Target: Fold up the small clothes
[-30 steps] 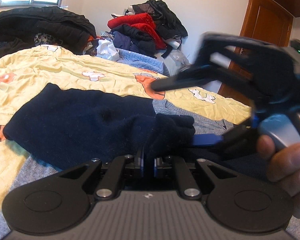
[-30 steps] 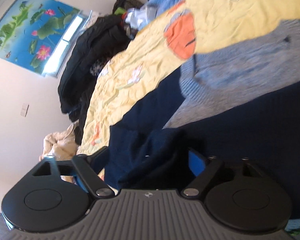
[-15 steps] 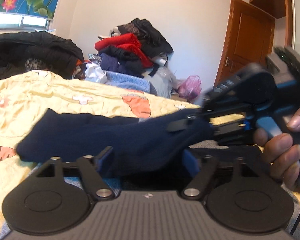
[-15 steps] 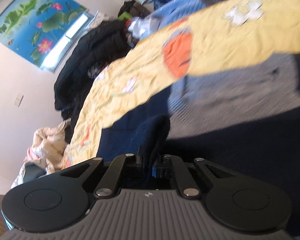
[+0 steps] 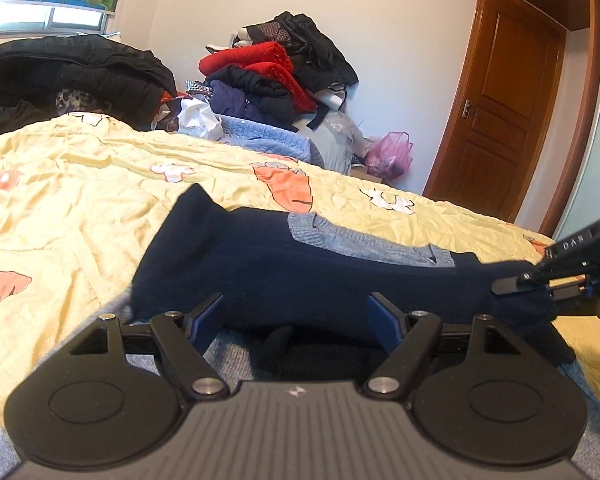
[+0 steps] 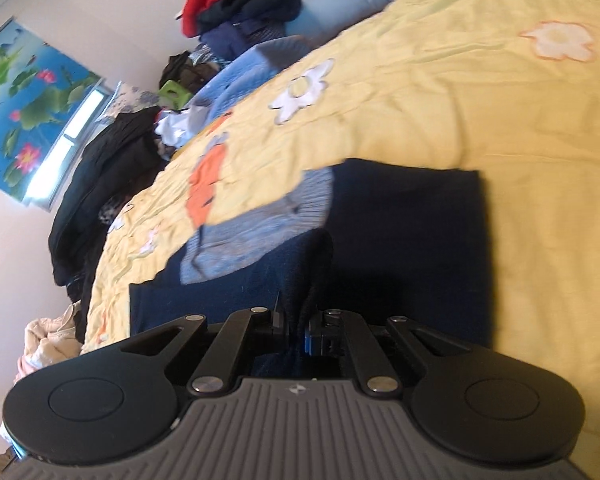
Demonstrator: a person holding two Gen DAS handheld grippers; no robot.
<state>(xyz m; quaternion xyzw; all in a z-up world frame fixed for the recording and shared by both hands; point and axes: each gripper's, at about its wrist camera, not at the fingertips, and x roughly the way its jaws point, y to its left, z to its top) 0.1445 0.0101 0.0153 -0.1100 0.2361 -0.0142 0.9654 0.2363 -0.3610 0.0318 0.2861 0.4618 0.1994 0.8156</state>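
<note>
A navy and grey knit sweater (image 5: 300, 264) lies on the yellow bedspread (image 5: 80, 200). Its navy sleeve stretches across the body towards the right. My left gripper (image 5: 296, 320) is open, its blue-padded fingers (image 5: 208, 320) apart just in front of the sweater, holding nothing. My right gripper (image 6: 296, 324) is shut on the navy sleeve end (image 6: 311, 272); it also shows at the right edge of the left wrist view (image 5: 515, 284), pinching the cuff. The grey collar panel (image 6: 260, 232) shows beyond it.
A heap of red, black and navy clothes (image 5: 276, 72) is piled at the far side of the bed. Black coats (image 5: 72, 68) lie at the back left. A wooden door (image 5: 507, 104) stands at the right, a pink bag (image 5: 391, 152) beside it.
The left gripper let go of the sleeve and opened. The right gripper closed on the sleeve end and carried it to the right across the sweater.
</note>
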